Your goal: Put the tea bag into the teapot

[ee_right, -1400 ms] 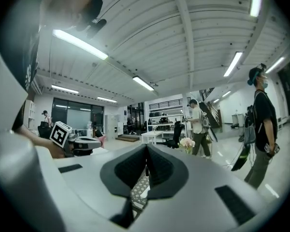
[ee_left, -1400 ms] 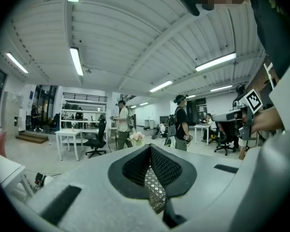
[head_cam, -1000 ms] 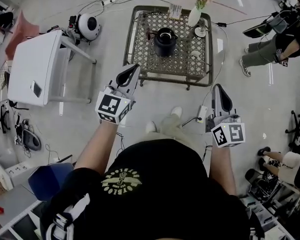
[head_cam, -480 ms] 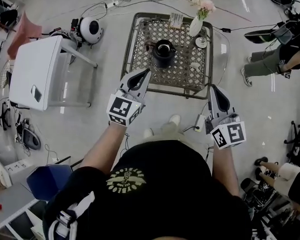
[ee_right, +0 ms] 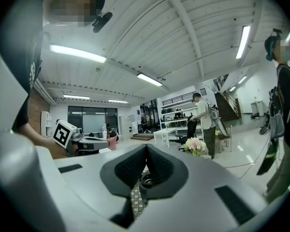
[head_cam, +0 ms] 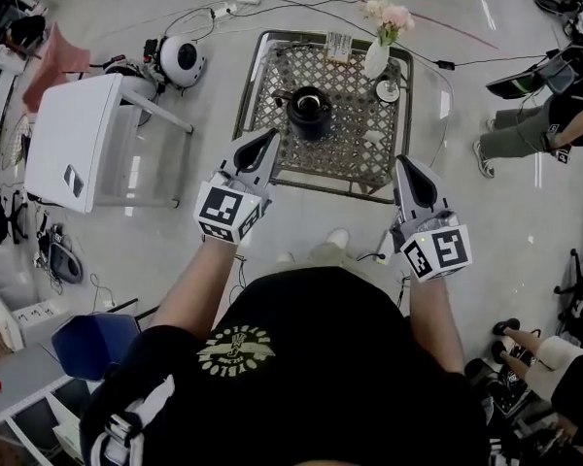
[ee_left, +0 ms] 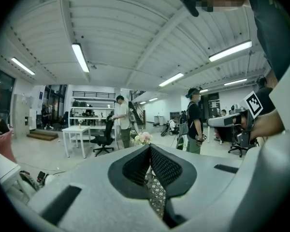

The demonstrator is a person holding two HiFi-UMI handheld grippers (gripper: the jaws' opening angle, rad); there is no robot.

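A dark teapot [head_cam: 309, 113] stands lidless on the lattice-topped metal table [head_cam: 272, 76]; it also shows through the jaw gap in the right gripper view [ee_right: 146, 179]. A small white item [head_cam: 373, 137], possibly the tea bag, lies on the table to the teapot's right. My left gripper [head_cam: 268, 137] [ee_left: 150, 148] is shut and empty, its tip over the table's near left edge. My right gripper [head_cam: 405, 162] [ee_right: 146, 148] is shut and empty, just short of the table's near right corner. Both point roughly level toward the table.
A white vase with pink flowers [head_cam: 378, 54], a small saucer [head_cam: 388, 90] and a card [head_cam: 341, 45] sit at the table's far side. Left of it are a white table [head_cam: 73, 139] and a round white device [head_cam: 182, 58]. Cables cross the floor. Another person's legs [head_cam: 525, 129] are at the right.
Both grippers have moved forward toward the lattice table, which now lies closer to them. The left tip now overlaps the table's near edge. Both stay shut.
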